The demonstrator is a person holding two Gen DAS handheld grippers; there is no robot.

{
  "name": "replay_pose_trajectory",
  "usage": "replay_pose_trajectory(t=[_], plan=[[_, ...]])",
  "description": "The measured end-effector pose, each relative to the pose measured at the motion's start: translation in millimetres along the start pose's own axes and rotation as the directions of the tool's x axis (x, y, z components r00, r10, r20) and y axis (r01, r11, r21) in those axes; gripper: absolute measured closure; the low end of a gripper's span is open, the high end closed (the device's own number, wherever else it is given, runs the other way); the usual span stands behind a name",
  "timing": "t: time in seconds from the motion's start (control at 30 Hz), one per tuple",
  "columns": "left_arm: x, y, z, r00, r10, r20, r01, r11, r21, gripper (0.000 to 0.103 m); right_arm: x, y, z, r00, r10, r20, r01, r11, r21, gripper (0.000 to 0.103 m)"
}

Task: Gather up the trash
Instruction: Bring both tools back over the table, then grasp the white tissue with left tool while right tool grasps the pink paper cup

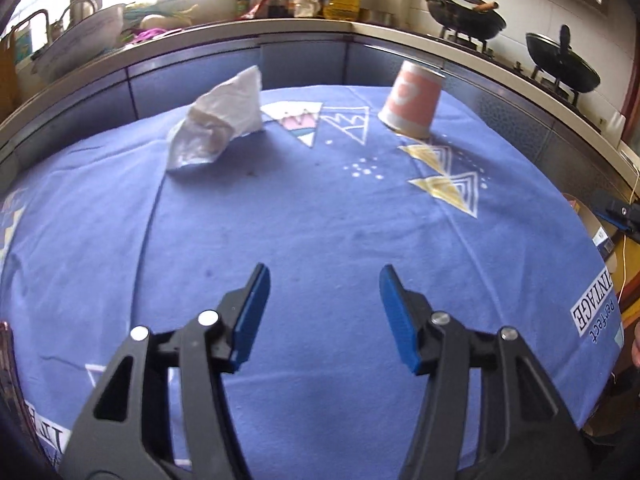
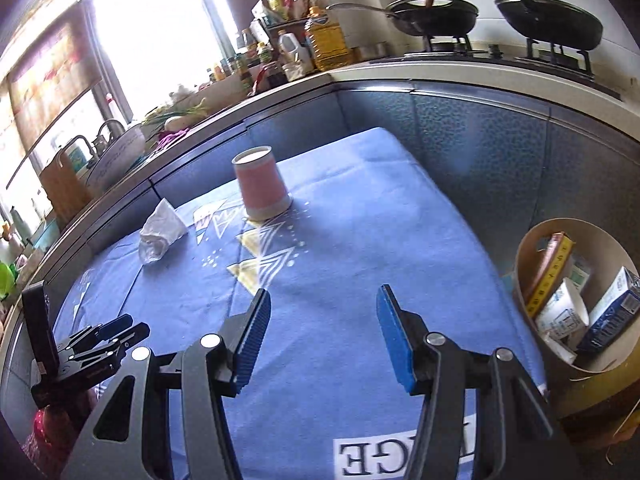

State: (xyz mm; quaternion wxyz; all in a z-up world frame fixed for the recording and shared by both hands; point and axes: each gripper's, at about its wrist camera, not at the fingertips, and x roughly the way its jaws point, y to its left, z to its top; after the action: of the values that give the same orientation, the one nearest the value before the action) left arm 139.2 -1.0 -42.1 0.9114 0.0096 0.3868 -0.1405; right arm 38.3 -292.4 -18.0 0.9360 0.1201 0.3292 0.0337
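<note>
A crumpled white tissue (image 1: 218,118) lies at the far left of the blue tablecloth (image 1: 304,224). A pink paper cup (image 1: 414,98) stands upside down at the far right. My left gripper (image 1: 324,312) is open and empty, well short of both. In the right wrist view the cup (image 2: 262,188) stands ahead and the tissue (image 2: 162,230) lies left of it. My right gripper (image 2: 322,336) is open and empty over the cloth. The left gripper also shows in the right wrist view (image 2: 116,332), at the lower left.
A round tan bin (image 2: 520,264) holding cartons and wrappers stands off the table's right edge. A kitchen counter (image 1: 304,26) with bottles, a sink and two black woks (image 2: 436,12) runs behind the table.
</note>
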Motion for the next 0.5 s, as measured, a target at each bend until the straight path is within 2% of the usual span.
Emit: replay_pose_trajectory(t=[0.27, 0.5], plan=[[6, 39, -19, 1.000, 0.016, -0.015, -0.017, 0.996, -0.093, 0.048, 25, 51, -12, 0.997, 0.053, -0.059, -0.057, 0.996, -0.061, 0.048], [2, 47, -21, 0.999, -0.039, 0.017, 0.041, 0.990, -0.134, 0.045, 42, 59, -17, 0.996, 0.066, -0.061, -0.070, 0.996, -0.063, 0.047]])
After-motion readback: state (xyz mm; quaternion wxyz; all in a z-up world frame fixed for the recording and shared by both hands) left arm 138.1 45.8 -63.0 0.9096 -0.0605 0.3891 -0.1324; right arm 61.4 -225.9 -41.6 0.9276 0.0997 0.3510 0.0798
